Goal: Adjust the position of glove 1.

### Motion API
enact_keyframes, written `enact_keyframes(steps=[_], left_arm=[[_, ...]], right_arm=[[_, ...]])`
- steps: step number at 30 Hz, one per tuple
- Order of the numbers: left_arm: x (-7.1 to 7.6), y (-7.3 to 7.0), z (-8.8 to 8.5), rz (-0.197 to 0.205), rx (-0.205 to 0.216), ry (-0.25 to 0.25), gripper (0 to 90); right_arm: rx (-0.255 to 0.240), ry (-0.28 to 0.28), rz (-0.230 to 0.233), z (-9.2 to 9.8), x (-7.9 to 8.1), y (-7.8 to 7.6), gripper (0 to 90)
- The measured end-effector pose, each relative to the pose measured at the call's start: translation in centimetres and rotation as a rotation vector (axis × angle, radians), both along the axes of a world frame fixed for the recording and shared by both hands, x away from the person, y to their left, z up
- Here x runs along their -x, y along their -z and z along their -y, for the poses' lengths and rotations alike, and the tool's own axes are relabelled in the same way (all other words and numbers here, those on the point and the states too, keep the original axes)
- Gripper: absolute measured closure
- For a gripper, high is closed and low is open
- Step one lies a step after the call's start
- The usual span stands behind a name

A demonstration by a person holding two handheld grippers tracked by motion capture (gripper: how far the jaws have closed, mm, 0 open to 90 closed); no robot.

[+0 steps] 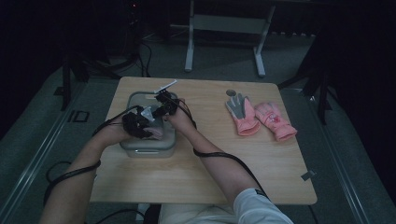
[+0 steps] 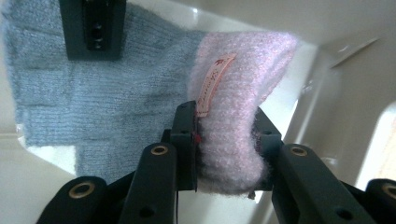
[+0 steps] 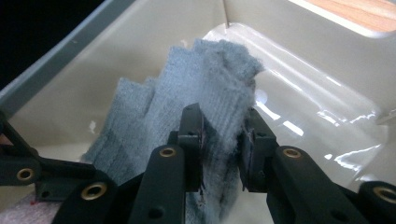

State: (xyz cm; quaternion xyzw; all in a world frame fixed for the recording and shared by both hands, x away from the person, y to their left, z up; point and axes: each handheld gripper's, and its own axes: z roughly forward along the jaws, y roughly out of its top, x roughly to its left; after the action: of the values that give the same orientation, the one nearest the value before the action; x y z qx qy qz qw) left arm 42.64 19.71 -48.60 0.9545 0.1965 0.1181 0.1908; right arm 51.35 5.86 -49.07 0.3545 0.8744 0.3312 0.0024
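Note:
A knit glove with a grey hand (image 2: 102, 93) and a fuzzy pink cuff (image 2: 238, 79) hangs stretched between both grippers inside a pale plastic bin (image 1: 148, 145). My left gripper (image 2: 224, 135) is shut on the pink cuff beside its sewn label (image 2: 212, 81). My right gripper (image 3: 223, 140) is shut on the grey finger end (image 3: 201, 79). In the high view the left gripper (image 1: 139, 125) and the right gripper (image 1: 164, 105) are close together over the bin. The bin's glossy floor (image 3: 303, 70) lies just behind the glove.
Two pink gloves lie on the right half of the wooden table, one palm up with a grey palm (image 1: 242, 114), the other (image 1: 276, 121) beside it. A small round grey disc (image 1: 230, 93) sits behind them. Cables trail from both forearms.

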Motion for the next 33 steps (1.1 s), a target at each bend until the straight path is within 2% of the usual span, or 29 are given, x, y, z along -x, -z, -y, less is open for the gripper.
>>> enact_keyframes(steps=[6,9,10,15,19,23,25,27,28,29,30,33], left_arm=[[-0.5,0.7,0.7,-0.003,-0.058,0.024,68.2],[-0.8,1.0,1.0,-0.014,-0.076,0.027,68.1],[-0.8,1.1,1.1,-0.013,-0.089,0.034,67.8],[-1.0,1.5,1.2,-0.021,-0.078,0.034,66.8],[-0.9,1.3,1.1,-0.028,-0.056,0.014,59.3],[-0.5,0.4,0.8,-0.008,-0.024,-0.022,41.6],[-0.2,-0.5,0.4,0.013,0.01,-0.05,35.6],[-0.1,-1.5,-0.1,0.028,0.07,-0.085,28.4],[0.0,-2.0,-0.2,0.022,0.1,-0.112,24.6],[0.0,-2.3,-0.2,0.02,0.106,-0.116,19.4],[0.2,-2.7,-0.1,0.035,0.105,-0.117,14.9],[0.4,-3.4,0.5,0.047,0.127,-0.149,12.0]], right_arm=[[0.047,-0.004,0.005,-0.4,-0.2,0.0,69.0],[0.061,0.009,0.023,-0.3,-0.1,-0.1,65.4],[0.042,0.026,0.02,0.1,-0.2,-0.3,63.1],[0.008,0.022,0.034,1.2,-0.1,-1.3,59.0],[-0.009,0.029,0.036,2.1,0.1,-2.0,58.4],[-0.021,0.032,0.039,3.3,0.3,-2.7,56.6],[-0.022,0.029,0.04,4.0,0.4,-2.8,54.8],[-0.031,0.022,0.038,4.7,0.5,-3.0,52.4],[-0.036,0.025,0.036,5.1,0.7,-3.1,51.6],[-0.036,0.019,0.04,5.4,0.7,-3.2,50.9],[-0.043,0.013,0.04,5.7,0.8,-3.3,49.6],[-0.053,-0.009,0.053,6.5,1.3,-3.8,47.7]])
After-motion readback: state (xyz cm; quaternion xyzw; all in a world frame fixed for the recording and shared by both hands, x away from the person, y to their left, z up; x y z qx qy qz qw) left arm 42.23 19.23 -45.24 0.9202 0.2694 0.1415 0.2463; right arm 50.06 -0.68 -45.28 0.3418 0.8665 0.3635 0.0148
